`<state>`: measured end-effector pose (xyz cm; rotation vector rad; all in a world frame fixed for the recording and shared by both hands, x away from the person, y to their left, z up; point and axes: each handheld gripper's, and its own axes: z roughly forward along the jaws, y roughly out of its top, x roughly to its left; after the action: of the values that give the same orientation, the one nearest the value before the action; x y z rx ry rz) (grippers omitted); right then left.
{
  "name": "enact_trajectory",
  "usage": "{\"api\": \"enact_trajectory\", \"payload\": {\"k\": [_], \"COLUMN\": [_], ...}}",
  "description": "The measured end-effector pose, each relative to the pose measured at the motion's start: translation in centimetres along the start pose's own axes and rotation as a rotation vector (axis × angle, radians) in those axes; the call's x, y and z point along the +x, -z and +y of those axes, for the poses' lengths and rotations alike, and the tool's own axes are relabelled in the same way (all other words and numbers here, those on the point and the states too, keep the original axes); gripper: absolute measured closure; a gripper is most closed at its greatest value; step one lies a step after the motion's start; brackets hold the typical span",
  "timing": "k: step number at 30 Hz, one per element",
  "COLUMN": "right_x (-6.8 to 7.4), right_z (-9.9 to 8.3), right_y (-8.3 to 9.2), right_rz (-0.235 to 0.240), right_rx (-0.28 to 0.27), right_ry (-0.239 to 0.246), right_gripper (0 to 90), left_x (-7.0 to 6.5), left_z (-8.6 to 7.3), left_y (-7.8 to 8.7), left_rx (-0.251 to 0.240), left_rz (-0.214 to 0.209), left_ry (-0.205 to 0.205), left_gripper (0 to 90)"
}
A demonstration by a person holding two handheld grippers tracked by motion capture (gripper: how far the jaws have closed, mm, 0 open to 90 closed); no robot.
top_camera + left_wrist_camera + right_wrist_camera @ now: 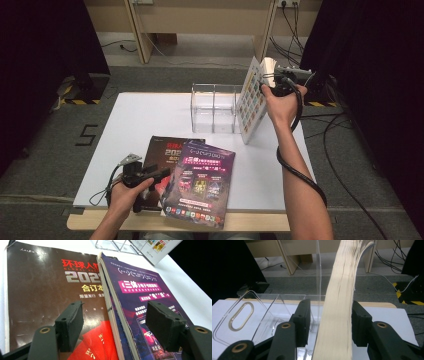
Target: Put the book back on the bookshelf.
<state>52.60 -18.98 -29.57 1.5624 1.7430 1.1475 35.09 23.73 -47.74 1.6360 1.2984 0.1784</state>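
Nearest the person, the left gripper (159, 175) has its fingers open astride the purple magazine's (200, 183) spine, while beyond it the right gripper (270, 76) has its fingers loosened around the upright magazine (251, 100) leaning against the clear rack's (213, 107) right end.

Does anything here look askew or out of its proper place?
Yes. The white magazine leans tilted against the outside of the clear acrylic rack, not in a slot. Its top pages fan open. The right gripper is open around its edge, with a gap at the left finger.
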Motion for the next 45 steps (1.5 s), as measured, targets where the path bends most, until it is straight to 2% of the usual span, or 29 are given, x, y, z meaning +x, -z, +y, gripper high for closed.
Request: {"api": "enact_trajectory", "payload": {"k": [11, 28, 45], "right_x": [0.2, 0.0, -0.2], "right_z": [-0.8, -2.4, -4.4], "right_y": [1.5, 4.0, 5.4], "right_rz": [0.034, 0.059, 0.061], "right_rx": [-0.014, -0.055, -0.066], "right_ry": [-0.007, -0.003, 0.015], "right_gripper": [50.5, 48.8, 48.7], "left_x": [-0.2, -0.3, -0.5], "left_z": [0.0, 0.0, -0.1], "left_y": [-0.1, -0.1, -0.3], "left_rx": [0.002, 0.004, 0.011], "left_rz": [-0.004, -0.005, -0.008], "left_ry": [-0.006, -0.012, -0.016], "left_gripper": [29.9, 29.8, 29.9]}}
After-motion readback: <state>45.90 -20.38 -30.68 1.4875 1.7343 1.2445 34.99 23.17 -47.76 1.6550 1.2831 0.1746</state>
